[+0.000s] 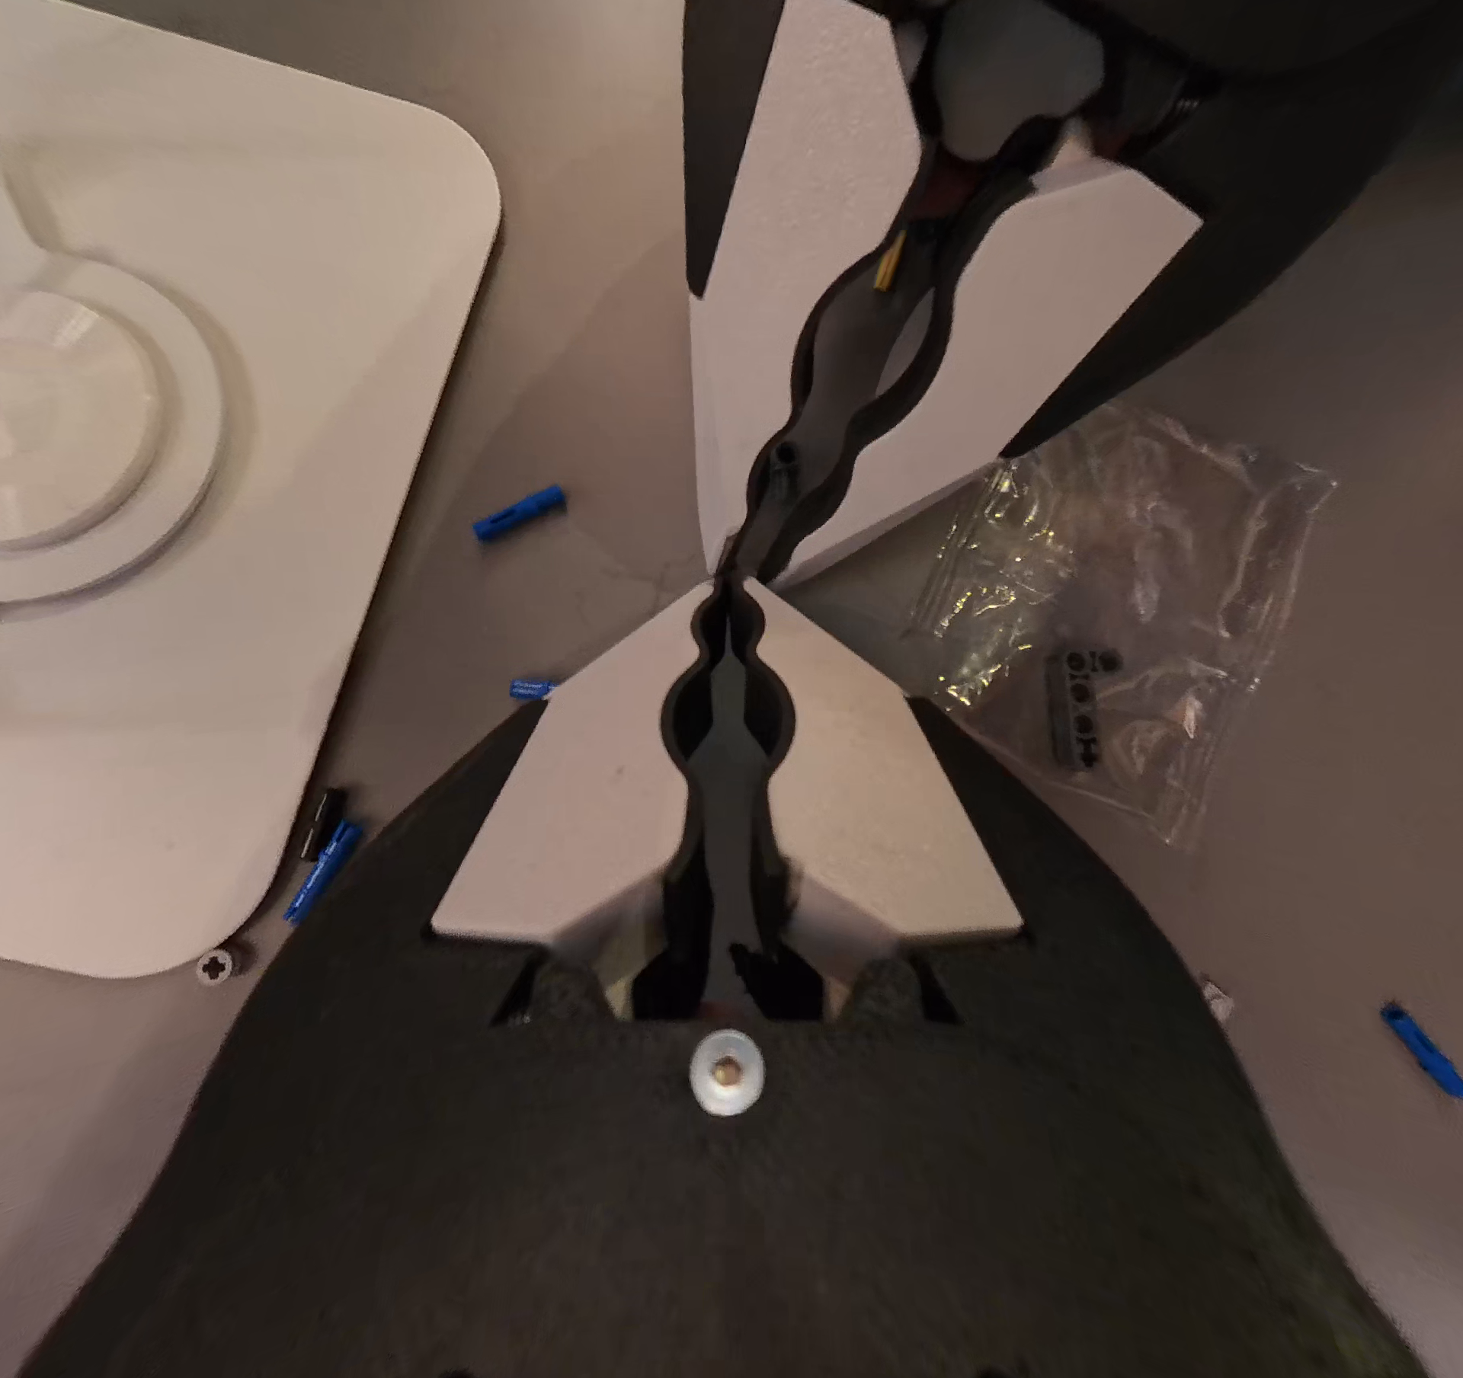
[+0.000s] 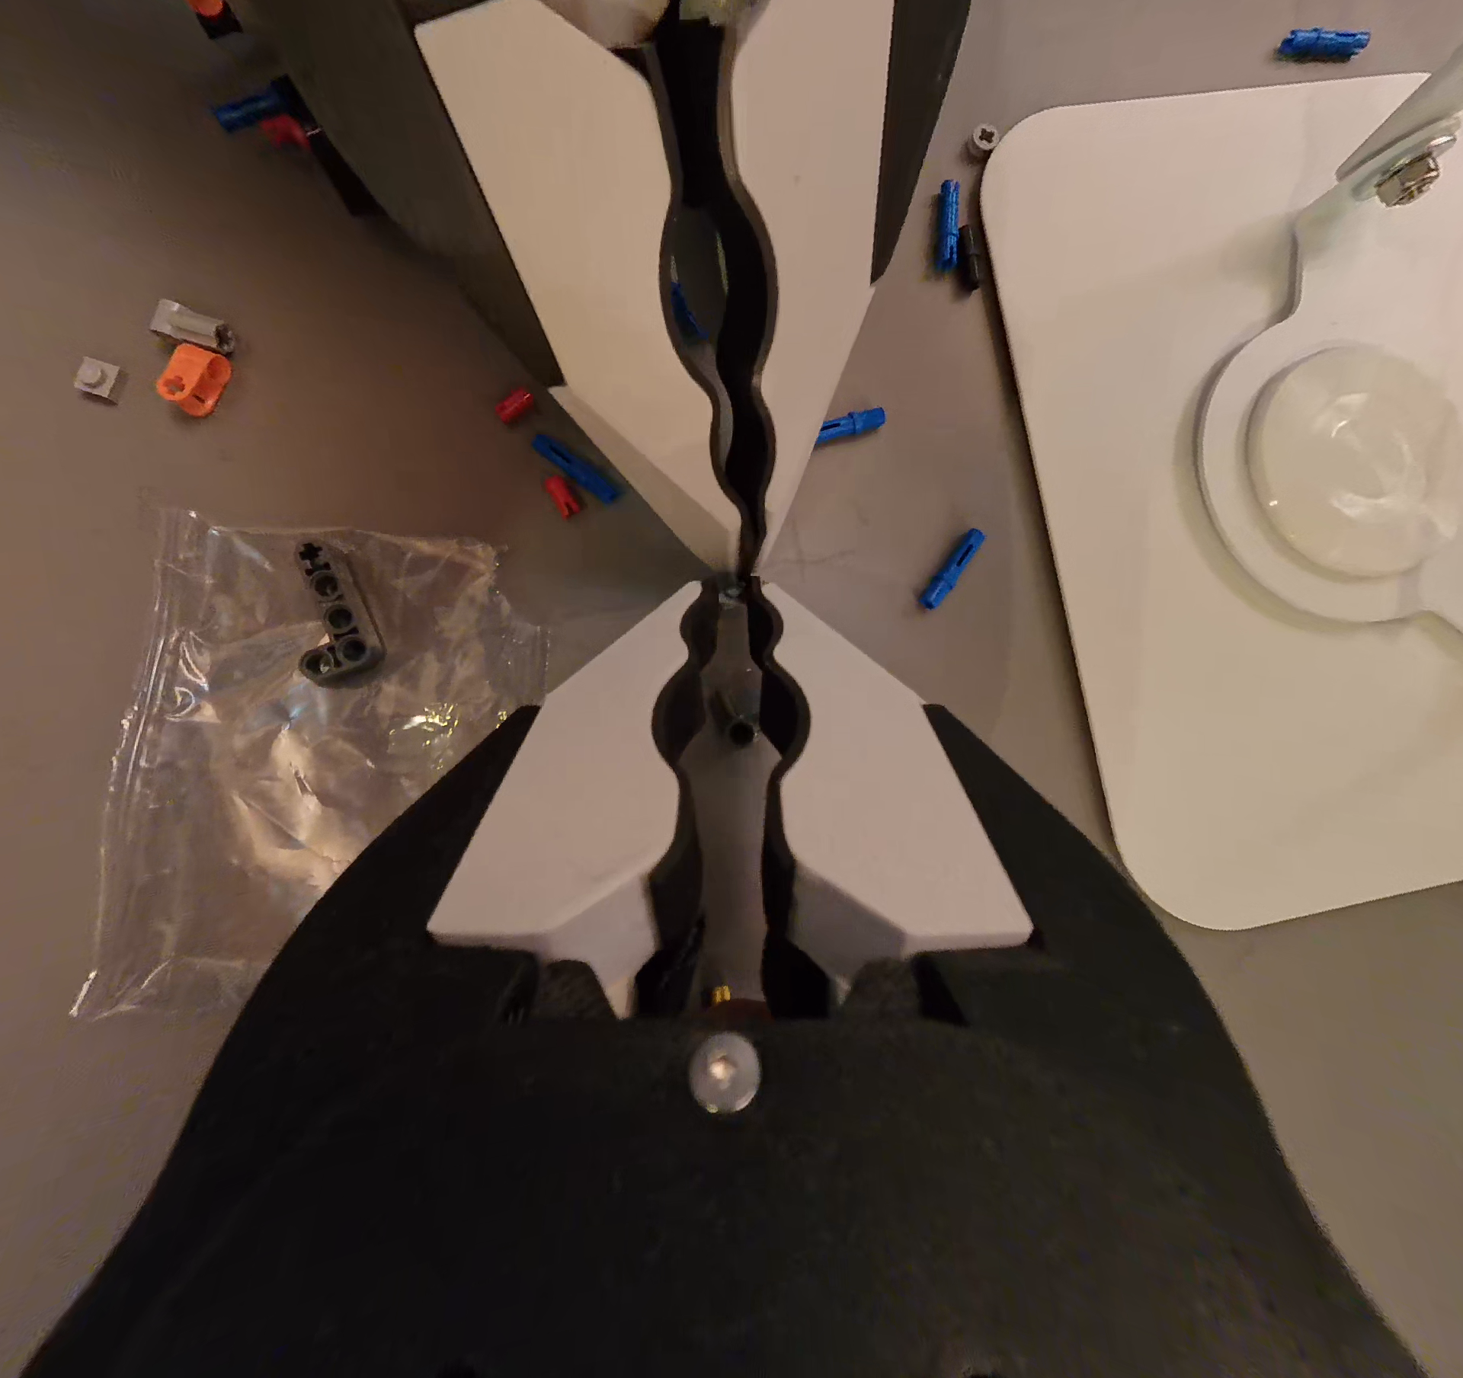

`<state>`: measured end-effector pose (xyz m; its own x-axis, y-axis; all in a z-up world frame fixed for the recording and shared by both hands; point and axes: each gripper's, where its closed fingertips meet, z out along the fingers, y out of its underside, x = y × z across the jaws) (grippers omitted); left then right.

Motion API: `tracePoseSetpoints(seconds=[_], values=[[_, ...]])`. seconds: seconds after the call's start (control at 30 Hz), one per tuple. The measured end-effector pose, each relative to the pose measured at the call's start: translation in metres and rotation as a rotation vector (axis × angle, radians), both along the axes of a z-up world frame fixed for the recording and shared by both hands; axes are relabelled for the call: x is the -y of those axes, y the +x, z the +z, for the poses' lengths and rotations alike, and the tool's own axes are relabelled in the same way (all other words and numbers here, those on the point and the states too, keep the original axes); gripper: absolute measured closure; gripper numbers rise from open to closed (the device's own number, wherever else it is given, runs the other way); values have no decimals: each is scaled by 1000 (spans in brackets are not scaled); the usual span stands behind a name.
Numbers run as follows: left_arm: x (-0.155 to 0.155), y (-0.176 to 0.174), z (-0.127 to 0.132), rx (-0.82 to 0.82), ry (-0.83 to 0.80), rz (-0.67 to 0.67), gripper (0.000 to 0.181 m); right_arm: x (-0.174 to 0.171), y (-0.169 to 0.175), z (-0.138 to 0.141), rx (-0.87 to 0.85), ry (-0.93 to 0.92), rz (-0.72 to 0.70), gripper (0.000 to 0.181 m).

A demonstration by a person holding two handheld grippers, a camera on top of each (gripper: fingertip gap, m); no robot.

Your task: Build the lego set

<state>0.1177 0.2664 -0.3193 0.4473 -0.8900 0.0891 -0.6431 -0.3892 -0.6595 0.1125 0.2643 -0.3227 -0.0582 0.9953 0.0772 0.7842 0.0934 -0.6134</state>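
My two grippers meet tip to tip over the grey table. In the right wrist view my right gripper (image 2: 732,596) is shut, with a small grey piece (image 2: 728,592) pinched at its tips. My left gripper (image 2: 748,560) comes in from the top, also shut, its tips touching the same spot. In the left wrist view my left gripper (image 1: 724,588) is shut and my right gripper (image 1: 740,556) faces it. A black pin (image 2: 740,723) shows in the gap between the right fingers; I cannot tell whether it is held or lies below.
A clear bag (image 2: 301,746) holds a dark grey bent beam (image 2: 336,612). Several blue pins (image 2: 950,568), red pins (image 2: 513,404), orange connectors (image 2: 194,378) and grey bits (image 2: 99,378) lie loose. A white domed base (image 2: 1187,548) stands on the right. My left and right fingertips are right by each other.
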Motion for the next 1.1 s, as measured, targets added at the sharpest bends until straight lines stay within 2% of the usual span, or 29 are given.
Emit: tracePoseSetpoints(seconds=[0.43,0.5,0.6,0.7,0.83,0.9,1.0,1.1], values=[[4,0,-2,-32,-41,-2,181,-1,0,-2,43,17,-8,175],[3,0,-2,5,-82,4,181,-1,0,-2,32,-1,-5,175],[2,1,0,3,-52,10,181,-1,0,0,-4,-57,-15,176],[-5,-6,21,139,-57,102,177,-5,0,8,-70,-111,-64,176],[-7,-12,55,224,108,148,159,-10,-3,43,-300,-329,-144,176],[-7,-12,62,156,249,147,153,-10,-5,68,-432,-461,-173,176],[-8,-5,84,74,490,140,154,-6,-5,96,-566,-613,-188,176],[-9,1,101,8,638,146,161,-3,-3,114,-659,-736,-206,176]])
